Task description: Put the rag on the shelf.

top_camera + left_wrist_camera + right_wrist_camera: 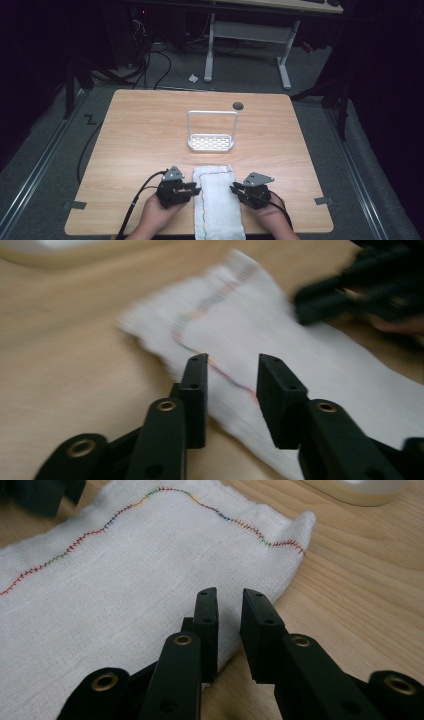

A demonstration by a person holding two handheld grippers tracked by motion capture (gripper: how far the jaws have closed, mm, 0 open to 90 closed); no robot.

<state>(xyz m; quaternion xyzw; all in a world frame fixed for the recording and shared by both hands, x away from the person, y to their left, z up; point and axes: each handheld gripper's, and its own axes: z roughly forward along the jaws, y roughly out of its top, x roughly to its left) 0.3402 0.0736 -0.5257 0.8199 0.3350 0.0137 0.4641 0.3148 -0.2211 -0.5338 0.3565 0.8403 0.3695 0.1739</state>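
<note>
Left gripper point(196, 189) jaws standing apart with a moderate gap, holding nothing, tips sitting over the left long edge of the white cloth point(218, 202); in the left gripper view point(232, 371) the stitched hem is running through that gap, picture blurred. Right gripper point(235, 188) jaws showing a narrow gap, gripping nothing; in the right gripper view point(230, 601) the tips are hovering at the cloth's point(145, 565) right edge, contact unclear.

Cloth lying flat at the counter's point(135, 130) 6 o'clock edge, between both grippers, folded into a long strip. Woven gauzy texture, multicolour zigzag stitching wandering along one border.

Left hand point(155, 217) and right hand point(272, 220) gripping the tools from the near edge.

White plastic rack point(211, 142) with perforated base and tall loop handle sitting toward 12 o'clock of the cloth, apart from it. Counter is light woodgrain, rounded corners, dark round grommet point(238, 105) near its far edge.
</note>
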